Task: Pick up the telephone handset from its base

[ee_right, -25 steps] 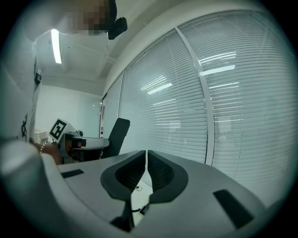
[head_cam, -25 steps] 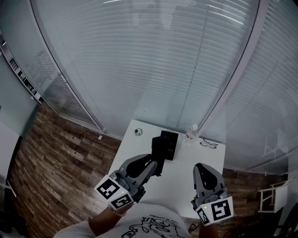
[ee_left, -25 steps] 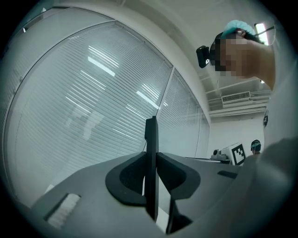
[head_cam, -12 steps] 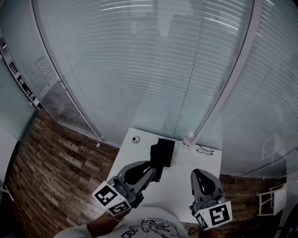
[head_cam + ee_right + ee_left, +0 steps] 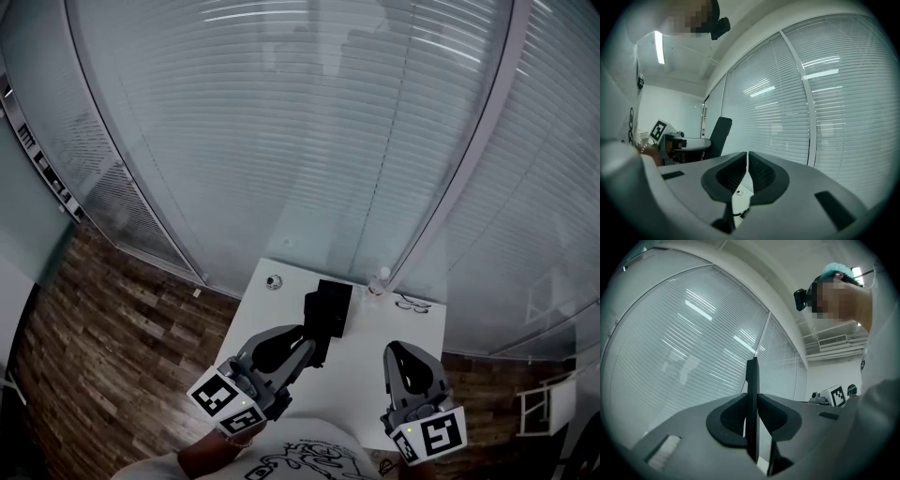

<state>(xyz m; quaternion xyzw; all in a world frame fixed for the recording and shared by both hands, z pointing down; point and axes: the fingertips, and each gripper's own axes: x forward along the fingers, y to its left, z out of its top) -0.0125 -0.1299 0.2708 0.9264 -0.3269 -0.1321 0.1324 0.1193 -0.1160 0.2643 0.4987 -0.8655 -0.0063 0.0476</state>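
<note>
Left gripper view alone shows its jaws clamped on the handset, edge-on. We find the right gripper closed, empty.

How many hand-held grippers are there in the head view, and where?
2. The left hand-held gripper is at lower left, shut on the black handset. The right hand-held gripper is at lower right, jaws together, empty. None seems hidden.

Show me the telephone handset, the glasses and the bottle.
telephone handset (image 5: 752, 380), left gripper view, on its narrow dark edge.
glasses (image 5: 410, 304), head view, on the frame's middle.
bottle (image 5: 380, 278), head view, on its upper body.
</note>
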